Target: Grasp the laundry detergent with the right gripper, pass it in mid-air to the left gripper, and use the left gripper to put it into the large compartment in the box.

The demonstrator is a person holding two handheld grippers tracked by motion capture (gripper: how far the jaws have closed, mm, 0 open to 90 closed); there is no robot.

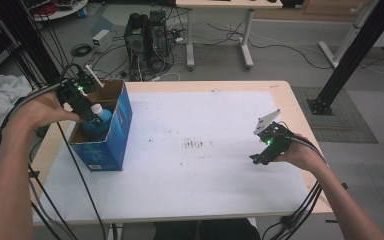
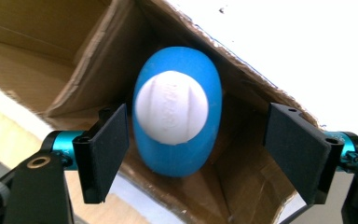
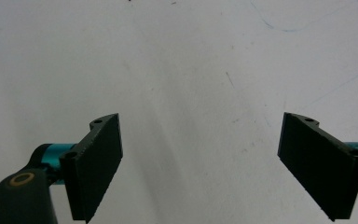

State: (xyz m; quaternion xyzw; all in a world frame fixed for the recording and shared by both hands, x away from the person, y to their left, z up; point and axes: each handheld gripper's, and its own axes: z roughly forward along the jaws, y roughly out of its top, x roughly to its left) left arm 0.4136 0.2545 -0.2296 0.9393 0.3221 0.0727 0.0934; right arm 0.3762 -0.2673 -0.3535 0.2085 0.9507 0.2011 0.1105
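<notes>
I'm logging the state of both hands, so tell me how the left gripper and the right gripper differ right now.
The left gripper is over the open cardboard box, its fingers on either side of a blue bottle with a white cap; the right gripper has nothing between its fingers. The left is held up at the box; the right sits low over the white table. Both are open.
</notes>
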